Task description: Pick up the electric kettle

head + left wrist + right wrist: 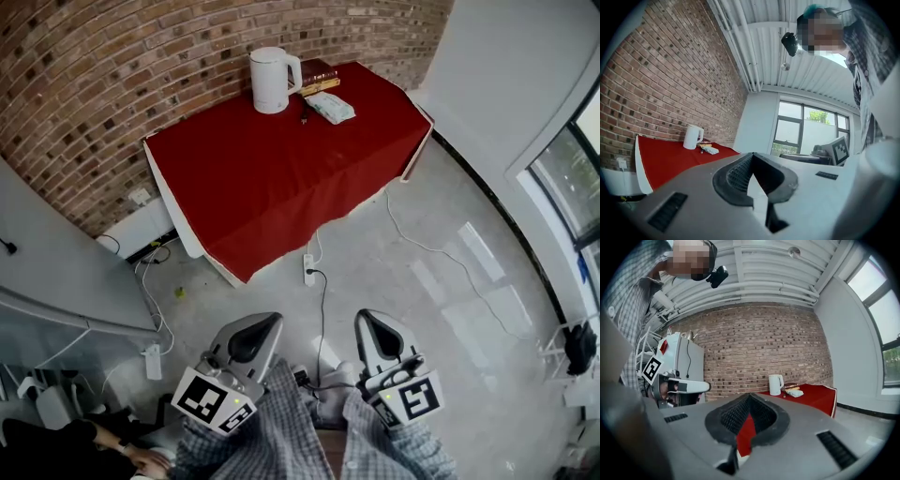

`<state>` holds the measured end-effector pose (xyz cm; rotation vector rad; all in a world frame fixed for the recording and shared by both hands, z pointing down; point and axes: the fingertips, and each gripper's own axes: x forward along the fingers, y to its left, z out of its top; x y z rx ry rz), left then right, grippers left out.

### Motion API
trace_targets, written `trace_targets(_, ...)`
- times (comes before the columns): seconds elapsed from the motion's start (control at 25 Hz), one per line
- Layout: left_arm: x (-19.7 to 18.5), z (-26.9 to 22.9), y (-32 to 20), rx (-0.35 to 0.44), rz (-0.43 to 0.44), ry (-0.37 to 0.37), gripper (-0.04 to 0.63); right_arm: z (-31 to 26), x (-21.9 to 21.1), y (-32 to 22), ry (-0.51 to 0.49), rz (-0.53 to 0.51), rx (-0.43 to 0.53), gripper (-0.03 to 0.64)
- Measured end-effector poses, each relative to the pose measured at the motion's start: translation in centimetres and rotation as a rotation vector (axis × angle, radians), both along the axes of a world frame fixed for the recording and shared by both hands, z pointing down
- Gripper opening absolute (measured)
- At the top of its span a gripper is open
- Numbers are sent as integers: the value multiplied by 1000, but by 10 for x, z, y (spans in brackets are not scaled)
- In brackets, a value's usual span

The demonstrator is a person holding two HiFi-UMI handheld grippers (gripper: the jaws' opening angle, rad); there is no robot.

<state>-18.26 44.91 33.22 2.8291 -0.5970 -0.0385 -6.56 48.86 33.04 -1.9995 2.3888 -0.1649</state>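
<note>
The white electric kettle stands upright at the far edge of a red-clothed table, close to the brick wall. Both grippers are held low near my body, well short of the table and far from the kettle. My left gripper has its jaws closed together with nothing between them. My right gripper is shut and empty too. In the left gripper view the kettle shows small beyond the left gripper. In the right gripper view the kettle sits ahead, beyond the right gripper.
A book and a pale packet lie just right of the kettle. A power strip and cables lie on the grey floor between me and the table. A grey cabinet stands at left, windows at right.
</note>
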Motion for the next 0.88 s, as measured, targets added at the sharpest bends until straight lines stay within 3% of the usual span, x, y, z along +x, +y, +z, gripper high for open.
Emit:
trace_targets(0.24,-7,2,-2,-4,7,9,6,4,2,5,-37,59,-13,6)
trace_targets(0.88,-5,2,-19,1,-48,17,6,9,6,-12,21,7,-38,6)
